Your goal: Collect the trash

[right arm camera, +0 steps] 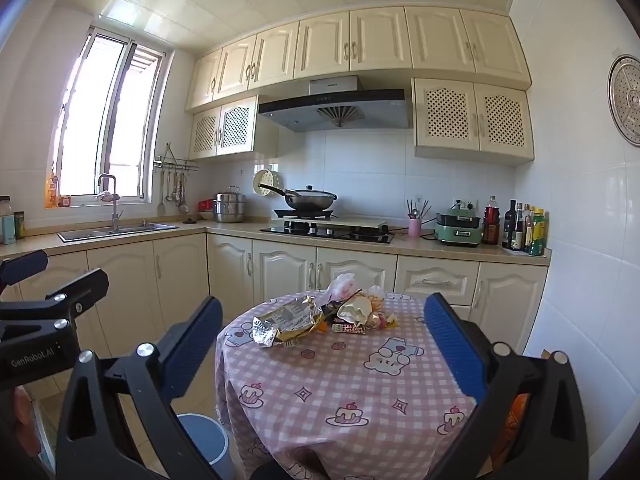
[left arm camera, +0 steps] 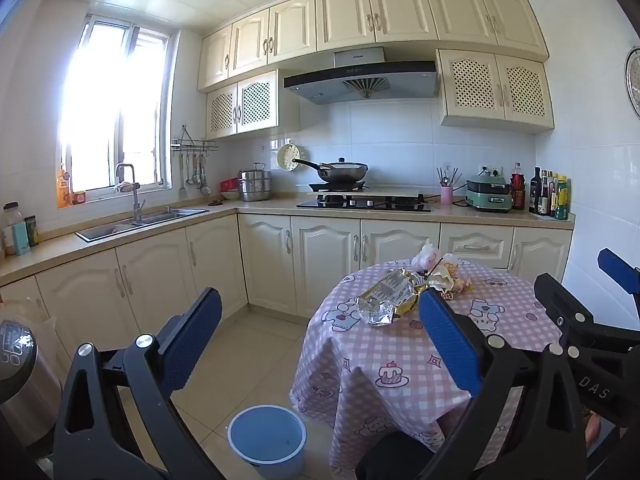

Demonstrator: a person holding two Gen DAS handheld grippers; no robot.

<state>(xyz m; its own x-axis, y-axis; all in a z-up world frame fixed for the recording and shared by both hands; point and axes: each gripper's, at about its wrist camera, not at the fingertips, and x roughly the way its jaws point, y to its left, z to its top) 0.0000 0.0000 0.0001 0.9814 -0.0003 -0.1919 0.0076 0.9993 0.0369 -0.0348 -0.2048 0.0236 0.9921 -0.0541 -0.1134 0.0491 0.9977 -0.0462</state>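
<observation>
cream kitchen cabinets fill the background; at lower centre a round table [right arm camera: 360, 380] carries the trash pile [right arm camera: 320, 316] at its far edge. left gripper [left arm camera: 320, 344] and right gripper [right arm camera: 324, 344] hang released, empty, probably readying a grab; blue bin [left arm camera: 267, 438] waits below.

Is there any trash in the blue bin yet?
No, the left wrist view shows the blue bin on the floor with nothing visible inside.
</observation>
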